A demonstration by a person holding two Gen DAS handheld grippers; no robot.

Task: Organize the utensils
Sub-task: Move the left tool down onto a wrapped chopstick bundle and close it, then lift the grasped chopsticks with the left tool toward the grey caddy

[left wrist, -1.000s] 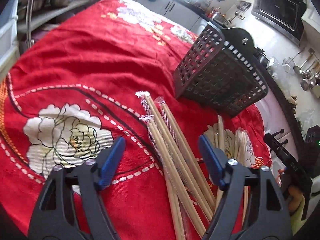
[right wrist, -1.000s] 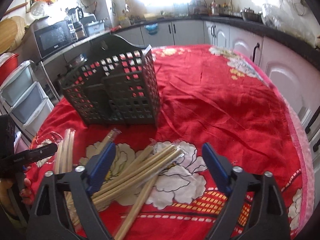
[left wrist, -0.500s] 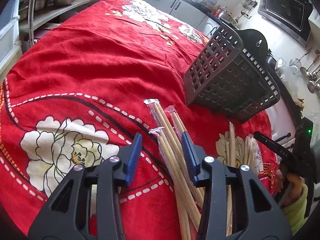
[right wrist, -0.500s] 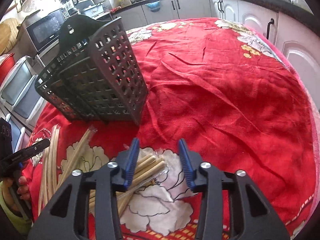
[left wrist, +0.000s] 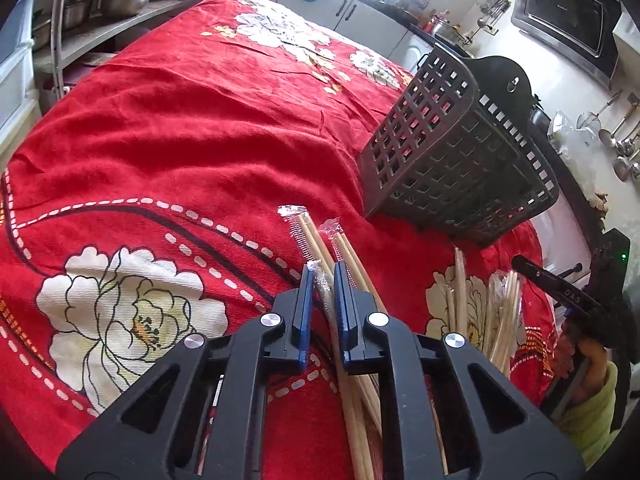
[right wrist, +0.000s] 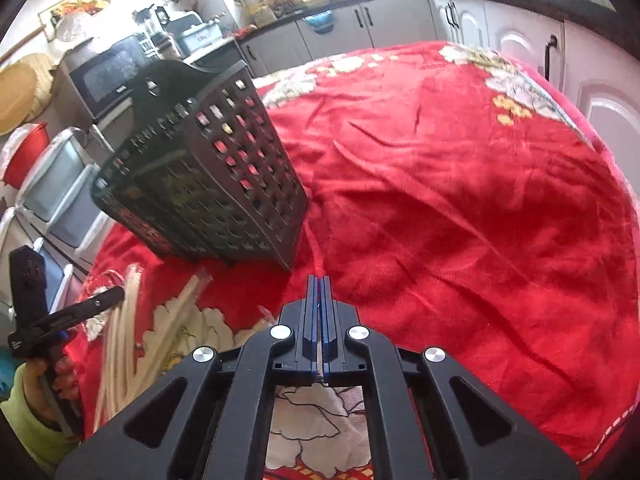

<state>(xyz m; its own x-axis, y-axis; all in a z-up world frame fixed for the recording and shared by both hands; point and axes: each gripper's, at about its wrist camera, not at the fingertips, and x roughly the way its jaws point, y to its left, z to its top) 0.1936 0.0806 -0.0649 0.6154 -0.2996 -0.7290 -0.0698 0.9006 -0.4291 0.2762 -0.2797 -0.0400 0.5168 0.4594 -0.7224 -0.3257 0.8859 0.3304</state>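
So the left hand-held gripper [left wrist: 321,280] is tilted down at the red flowered cloth [left wrist: 168,128] and its blue jaws are closing around the plastic-wrapped tip of a pair of chopsticks [left wrist: 322,282]. The wrapper sits right between the pads. Two more wrapped pairs [left wrist: 320,236] poke out just ahead of that gripper, lying flat on the cloth and fanning toward the basket.

The right hand-held gripper [right wrist: 319,288] is clamped down to a sliver, with a thin pale strip showing between its pads further back. I can't tell for sure what that strip is, looks like a chopstick or wrapper.

The dark slotted utensil basket [right wrist: 208,176] stands on the cloth just beyond and to the left of the right gripper's tips, leaning a bit. More loose chopsticks [right wrist: 120,344] are piled low on the left of that gripper, near the person's other hand in a yellow-green sleeve [right wrist: 24,412].
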